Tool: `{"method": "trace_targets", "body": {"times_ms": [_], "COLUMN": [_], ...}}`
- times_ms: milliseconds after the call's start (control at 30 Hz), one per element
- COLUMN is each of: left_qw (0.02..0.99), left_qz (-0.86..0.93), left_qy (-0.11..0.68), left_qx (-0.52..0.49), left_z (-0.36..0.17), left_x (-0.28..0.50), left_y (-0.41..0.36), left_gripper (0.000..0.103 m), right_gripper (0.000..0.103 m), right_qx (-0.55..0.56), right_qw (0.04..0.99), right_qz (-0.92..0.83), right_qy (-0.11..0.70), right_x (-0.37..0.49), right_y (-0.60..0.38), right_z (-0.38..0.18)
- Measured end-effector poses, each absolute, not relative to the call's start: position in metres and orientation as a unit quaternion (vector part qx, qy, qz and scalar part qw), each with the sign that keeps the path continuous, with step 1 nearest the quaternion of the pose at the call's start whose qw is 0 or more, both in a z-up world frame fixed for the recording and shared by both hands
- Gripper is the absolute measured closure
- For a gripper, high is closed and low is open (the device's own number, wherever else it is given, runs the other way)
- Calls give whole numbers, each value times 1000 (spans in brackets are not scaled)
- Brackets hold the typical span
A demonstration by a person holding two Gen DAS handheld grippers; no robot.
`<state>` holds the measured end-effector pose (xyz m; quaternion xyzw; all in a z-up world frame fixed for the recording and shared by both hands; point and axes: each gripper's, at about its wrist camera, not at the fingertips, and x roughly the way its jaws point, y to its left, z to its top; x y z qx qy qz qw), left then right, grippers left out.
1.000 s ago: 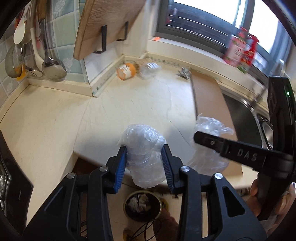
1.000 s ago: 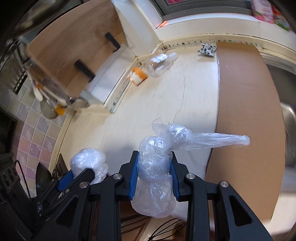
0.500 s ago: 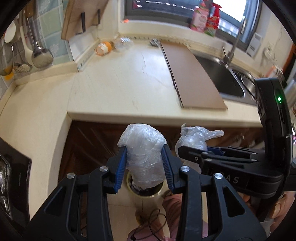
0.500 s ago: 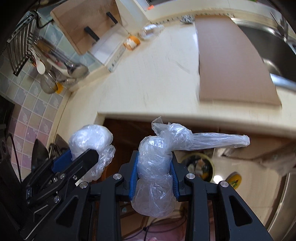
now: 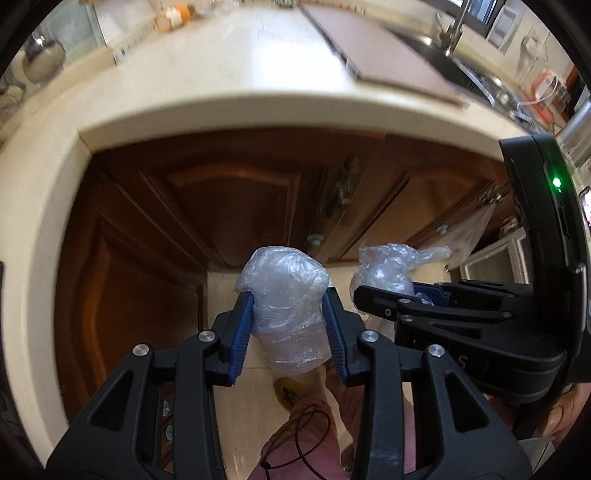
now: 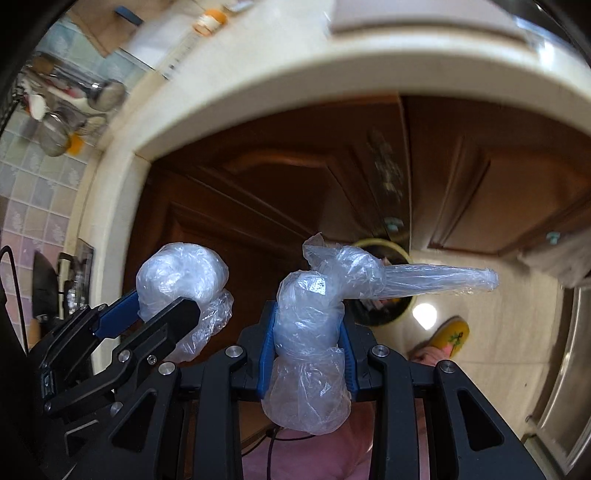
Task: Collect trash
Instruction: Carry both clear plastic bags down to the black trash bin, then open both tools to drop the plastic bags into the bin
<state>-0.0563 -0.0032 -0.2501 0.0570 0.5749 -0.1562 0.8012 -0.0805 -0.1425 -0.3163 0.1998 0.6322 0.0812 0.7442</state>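
Now both tools w/ plastic wads off counter, lower.

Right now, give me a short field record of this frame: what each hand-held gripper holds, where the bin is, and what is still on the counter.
left hand-held gripper: shut on a rounded plastic wad
right hand-held gripper: shut on a plastic wad with a long tail, the tail pointing right
position: both below the counter edge, in front of the wooden cabinet doors
bin: yellow-rimmed, on the floor, partly hidden behind the right wad
still on counter: orange-capped item, blurred
stage: both wads not yet dropped
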Motion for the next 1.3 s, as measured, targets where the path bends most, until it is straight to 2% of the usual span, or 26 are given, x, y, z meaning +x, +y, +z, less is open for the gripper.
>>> {"method": "trace_targets", "body": {"times_ms": [233,700,800,900,1033,1133,1167,1267,1300], "left_qw": [777,745,740,736,732,731,731,731,731], "left_qz": [-152,-134,-134,-126,-117,-105,-102,-90,-86], "left_qy": [609,649,654,660,668,669,670,673,673], "left_qx": [55,79,85,83,69,76,76,75,74], "left_z": [-332,-499,-527,-546,-560,-565,-567,-568,-568], "left_x": [-42,0,7,9,16,20,20,22,22], "left_y": [-7,-17,-18,-18,-6,2,3,8,10], "left_gripper": [69,68,65,57,45,41,41,30,22], "right_gripper": [73,72,72,71,61,37,32,31,31], "right_qx": [205,227,222,218,220,216,216,215,216], "right_qw": [722,696,689,681,673,675,678,683,684], "right_qz": [62,19,16,15,13,9,9,9,8], "right_qy": [658,681,690,699,706,706,702,698,697], "right_x": [-94,-54,-46,-41,-34,-26,-25,-21,-21], "right_y": [-140,-154,-154,-152,-149,-147,-147,-146,-145], "right_z": [-399,-558,-591,-616,-643,-652,-651,-650,-652]}}
